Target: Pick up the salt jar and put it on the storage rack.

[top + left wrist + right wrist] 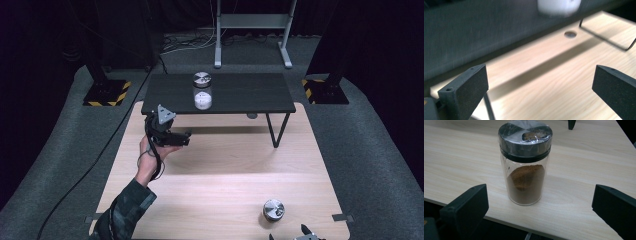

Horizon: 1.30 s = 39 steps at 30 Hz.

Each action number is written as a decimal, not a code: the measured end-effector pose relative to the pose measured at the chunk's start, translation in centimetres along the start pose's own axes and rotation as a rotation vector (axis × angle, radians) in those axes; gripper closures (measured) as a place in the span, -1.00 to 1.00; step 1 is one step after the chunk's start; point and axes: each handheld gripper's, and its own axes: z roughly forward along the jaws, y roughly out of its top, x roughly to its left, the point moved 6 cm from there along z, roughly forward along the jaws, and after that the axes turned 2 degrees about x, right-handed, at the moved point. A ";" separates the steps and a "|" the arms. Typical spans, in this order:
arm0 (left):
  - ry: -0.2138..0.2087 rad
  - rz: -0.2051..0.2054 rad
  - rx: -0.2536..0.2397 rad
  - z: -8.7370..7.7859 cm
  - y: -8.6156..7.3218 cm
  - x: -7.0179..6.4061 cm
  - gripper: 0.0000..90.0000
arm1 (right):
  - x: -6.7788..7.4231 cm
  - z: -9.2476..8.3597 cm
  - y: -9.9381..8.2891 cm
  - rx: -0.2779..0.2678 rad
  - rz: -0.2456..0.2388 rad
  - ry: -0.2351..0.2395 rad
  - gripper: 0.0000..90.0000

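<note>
Jar of white powder point(202, 91): clear glass, silver metal lid on, upright on the black raised shelf point(240, 95), near its front edge, left of centre; white contents fill roughly the lower third; its base shows blurred at the top of the left gripper view point(559, 7). Jar of brown powder point(525, 162): clear glass, dark-banded metal shaker lid under clear film, upright on the light wooden table point(584, 170), near the front edge towards the right point(273, 210); powder heaped unevenly, about half full.

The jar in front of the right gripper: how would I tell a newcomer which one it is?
Start at the wooden table and go to its near right edge. There stands a clear jar with a metal lid, upright. It holds brown powder, while the jar on the black shelf holds white.
</note>
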 end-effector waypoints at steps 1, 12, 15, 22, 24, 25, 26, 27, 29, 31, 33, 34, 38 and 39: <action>0.006 -0.006 0.012 0.1 -0.7 0.1 -0.99 | 0.0 0.0 0.0 0.000 0.000 0.001 -1.00; -0.035 -0.073 0.159 1.9 -8.9 1.6 -1.00 | 0.1 0.2 0.0 0.009 -0.005 0.004 -1.00; -0.041 -0.097 0.184 2.1 -10.5 1.7 -0.99 | 0.2 0.2 0.0 0.011 -0.008 0.005 -1.00; -0.041 -0.133 0.216 1.5 -14.6 1.4 -1.00 | 0.2 0.3 0.0 0.010 -0.005 0.010 -1.00; -0.034 -0.123 0.230 1.4 -15.2 1.3 -1.00 | 0.2 0.3 0.0 0.010 -0.005 0.010 -1.00; -0.035 -0.125 0.234 1.4 -15.5 1.3 -1.00 | 0.2 0.3 -0.1 0.010 -0.005 0.009 -1.00; -0.040 -0.122 0.238 1.4 -15.7 1.3 -1.00 | 0.2 0.3 -0.1 0.010 -0.005 0.009 -1.00; -0.041 -0.118 0.244 1.4 -15.9 1.2 -1.00 | 0.2 0.3 -0.1 0.010 -0.004 0.008 -1.00; -0.041 -0.119 0.236 1.3 -16.1 1.2 -1.00 | 0.3 0.3 -0.1 0.011 -0.007 0.010 -1.00; -0.043 -0.106 0.232 1.2 -16.1 1.1 -1.00 | 0.3 0.4 -0.1 0.011 -0.008 0.010 -1.00; -0.053 -0.119 0.233 1.3 -16.2 1.3 -1.00 | 0.4 0.4 -0.1 0.014 -0.012 0.008 -1.00; -0.053 -0.115 0.234 1.3 -16.1 1.3 -1.00 | 0.4 0.4 -0.1 0.013 -0.011 0.009 -1.00; -0.047 -0.121 0.233 1.4 -16.1 1.2 -1.00 | 0.4 0.7 -0.2 0.018 -0.008 0.015 -1.00; -0.047 -0.121 0.232 1.4 -16.1 1.2 -1.00 | 0.5 0.7 -0.2 0.021 -0.009 0.016 -1.00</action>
